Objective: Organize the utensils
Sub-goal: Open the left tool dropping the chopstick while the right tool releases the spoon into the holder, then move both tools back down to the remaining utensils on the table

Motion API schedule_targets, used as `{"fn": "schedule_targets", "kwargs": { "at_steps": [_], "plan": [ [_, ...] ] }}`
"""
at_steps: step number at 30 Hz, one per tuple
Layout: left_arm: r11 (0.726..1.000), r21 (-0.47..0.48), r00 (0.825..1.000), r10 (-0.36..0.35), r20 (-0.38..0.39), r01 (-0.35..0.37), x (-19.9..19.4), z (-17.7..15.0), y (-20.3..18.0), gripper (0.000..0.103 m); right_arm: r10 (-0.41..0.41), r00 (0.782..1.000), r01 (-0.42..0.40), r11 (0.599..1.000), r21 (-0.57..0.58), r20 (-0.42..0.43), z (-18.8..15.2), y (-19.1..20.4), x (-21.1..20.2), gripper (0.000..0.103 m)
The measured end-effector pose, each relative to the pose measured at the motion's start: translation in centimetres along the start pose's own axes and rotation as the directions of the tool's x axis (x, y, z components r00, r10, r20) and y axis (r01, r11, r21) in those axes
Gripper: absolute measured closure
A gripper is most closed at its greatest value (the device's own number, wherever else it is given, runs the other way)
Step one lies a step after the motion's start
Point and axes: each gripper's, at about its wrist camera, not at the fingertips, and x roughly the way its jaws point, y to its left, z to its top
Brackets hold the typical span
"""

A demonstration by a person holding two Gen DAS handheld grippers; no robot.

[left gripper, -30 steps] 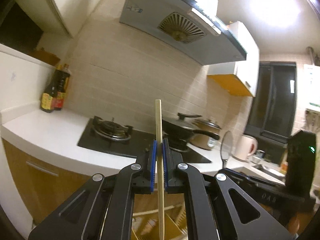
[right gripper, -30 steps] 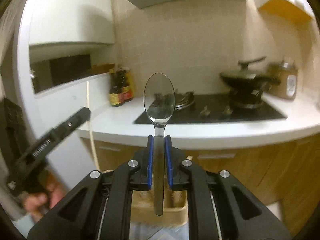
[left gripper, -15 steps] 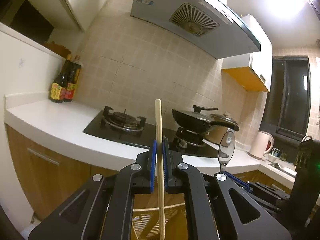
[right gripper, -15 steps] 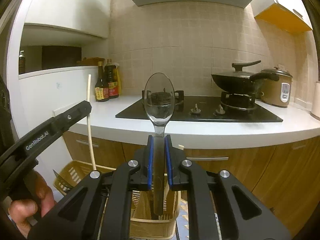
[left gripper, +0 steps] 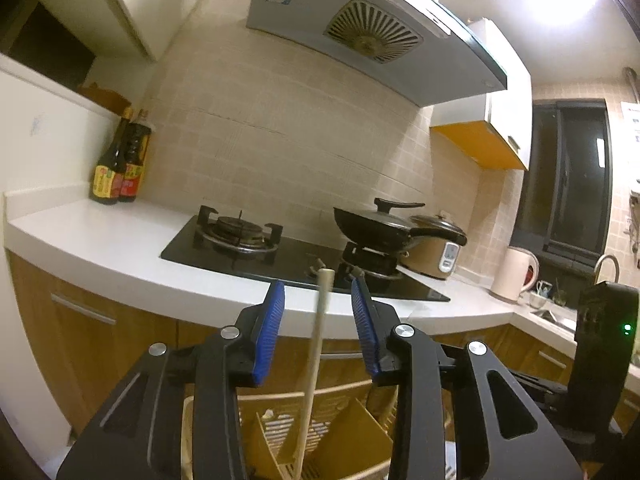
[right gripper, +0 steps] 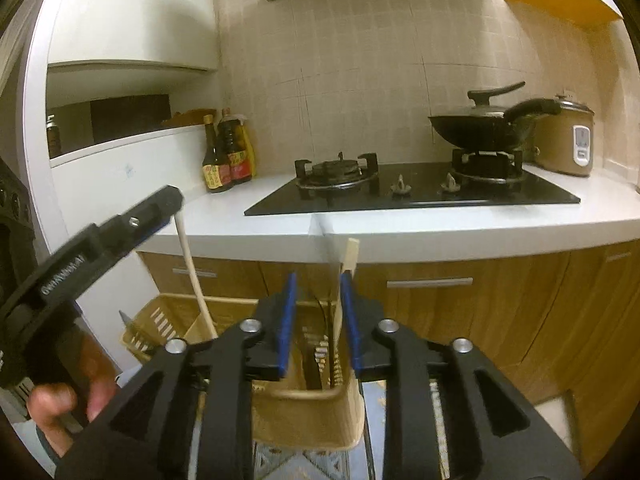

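Left wrist view: left gripper jaws spread apart, blue pads clear of the wooden chopstick, which stands free between them, slightly tilted, lower end down in the slatted utensil basket below. Right wrist view: right gripper jaws also apart, nothing clamped; same basket sits under it, a pale flat handle sticking up beside the right pad. Spoon not discernible. Left gripper at near left, chopstick running down into basket's left compartment. Far: white counter, black gas hob, lidded wok, rice cooker, sauce bottles far left.
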Motion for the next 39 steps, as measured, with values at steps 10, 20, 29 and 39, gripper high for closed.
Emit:
{"fn": "schedule_targets", "kwargs": {
  "at_steps": [10, 20, 29, 39],
  "plan": [
    [0.997, 0.029, 0.997, -0.071, -0.024, 0.071, -5.2, 2.0, -1.2, 0.068, 0.051, 0.999, -0.05, 0.998, 0.046, -0.018, -0.5, -0.1, -4.3, 0.078],
    [0.998, 0.053, 0.999, -0.041, -0.015, 0.042, -11.0, 4.0, -1.7, 0.048, 0.082, 0.997, -0.082, 0.997, -0.004, 0.01, 0.3, 2.1, -9.9, 0.049],
    [0.998, 0.02, 0.96, -0.048, -0.274, 0.056, -11.8, 0.7, 0.9, 0.04, 0.009, 0.971, -0.02, 0.999, -0.043, -0.238, -3.5, 4.9, -10.4, 0.049],
    [0.999, 0.05, 0.751, 0.019, -0.66, 0.019, -9.5, -8.0, 3.5, 0.043, 0.173, 0.704, -0.045, 0.979, 0.2, -0.688, -12.4, 4.7, -5.4, 0.053]
  ]
}}
